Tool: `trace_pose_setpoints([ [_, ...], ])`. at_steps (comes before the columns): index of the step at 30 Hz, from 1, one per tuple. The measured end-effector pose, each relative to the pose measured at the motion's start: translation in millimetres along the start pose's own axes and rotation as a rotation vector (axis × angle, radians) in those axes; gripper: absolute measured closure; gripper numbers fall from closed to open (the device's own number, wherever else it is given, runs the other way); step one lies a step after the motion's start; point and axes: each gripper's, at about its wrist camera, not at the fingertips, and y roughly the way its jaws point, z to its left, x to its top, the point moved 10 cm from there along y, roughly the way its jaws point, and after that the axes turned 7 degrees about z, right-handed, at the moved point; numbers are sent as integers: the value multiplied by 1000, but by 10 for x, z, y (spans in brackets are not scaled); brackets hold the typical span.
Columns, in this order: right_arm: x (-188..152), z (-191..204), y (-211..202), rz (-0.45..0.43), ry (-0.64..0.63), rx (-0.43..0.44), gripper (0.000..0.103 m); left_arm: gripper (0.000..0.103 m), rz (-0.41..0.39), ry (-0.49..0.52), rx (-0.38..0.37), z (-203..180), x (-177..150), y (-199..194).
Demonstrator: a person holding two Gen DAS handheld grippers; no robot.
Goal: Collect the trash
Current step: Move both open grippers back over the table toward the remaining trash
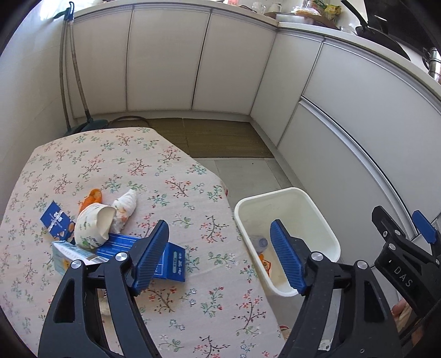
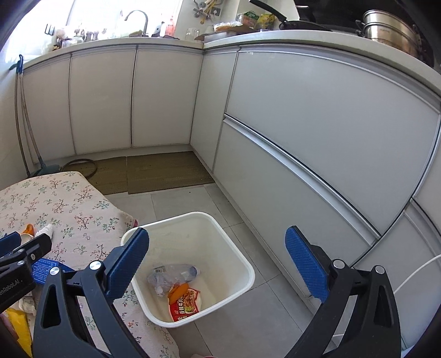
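Both tools are shown wide open and empty: the left tool (image 1: 220, 256) over the table (image 1: 193, 303) edge, the right tool (image 2: 217, 264) above the white bin (image 2: 242, 258). A crushed bottle (image 2: 172, 274) and what appears to be a snack wrapper (image 2: 187, 304) lie inside; a paper cup (image 1: 95, 224), boxes (image 1: 56, 220) and tissue (image 1: 125, 208) remain on the table.

Bright daylight pours in behind the curved steel sink tap (image 2: 137, 19), washing that top-left corner out. Focus is sharp; the glossy white cabinet doors (image 1: 165, 60) bow under fisheye distortion, corners vignetted black.
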Motion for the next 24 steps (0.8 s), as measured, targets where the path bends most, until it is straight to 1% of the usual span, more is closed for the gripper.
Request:
trace_pose_setpoints([
  [13, 39, 751, -176, -16, -57, 93, 7, 30, -2, -73, 86, 740, -22, -266],
  [24, 35, 1548, -363, -26, -128, 199, 7, 30, -3, -151, 175, 1473, -125, -520],
])
